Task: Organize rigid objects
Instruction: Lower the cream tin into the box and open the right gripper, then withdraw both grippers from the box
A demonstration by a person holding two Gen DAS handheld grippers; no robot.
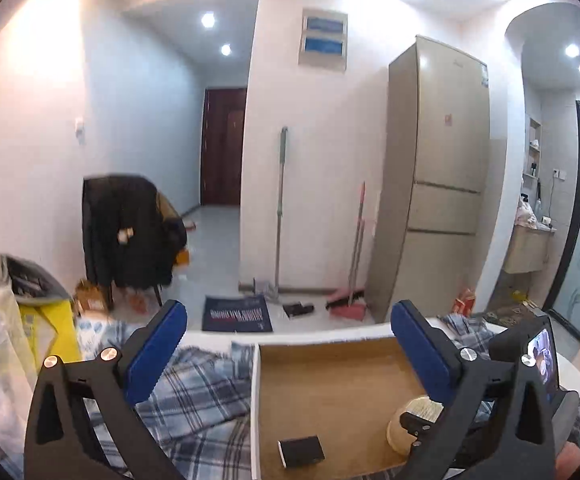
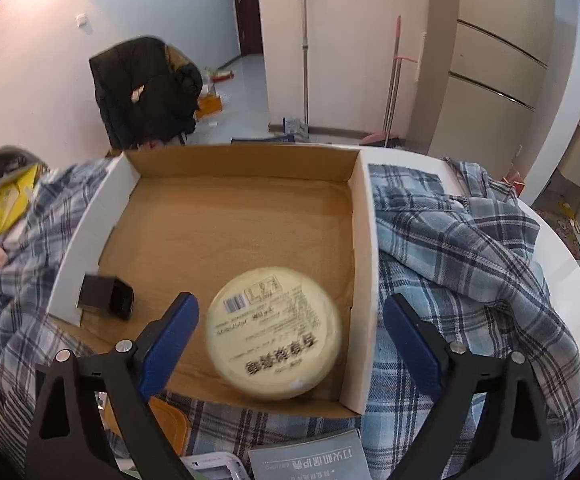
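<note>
A white round table [image 2: 570, 280] carries a rumpled blue plaid cloth [image 2: 470, 248], and on the cloth sits a shallow open cardboard box [image 2: 364, 264] with white outer walls and a brown inside. Behind the table, in the left wrist view, a tall beige fridge [image 1: 438, 168] stands against the wall, with a chair draped in a dark coat [image 1: 125, 232] off to the left and a mop and a pink broom leaning on the wall between them. Inside the box, a round pale-yellow tin [image 2: 273, 332] with a printed label lies near the near right corner, close to the right wall; it looks blurred. The right gripper [image 2: 290, 332] hangs over it with its blue pads spread wide on either side, neither pad pressing on the tin. A small black box [image 2: 105, 294] rests in the near left corner of the cardboard box, against its left wall and well apart from the tin. The left gripper [image 1: 285, 356] is raised and looks across the room, its jaws spread wide with nothing between them. A grey booklet [image 2: 310, 456] lies on the cloth just in front of the box.
</note>
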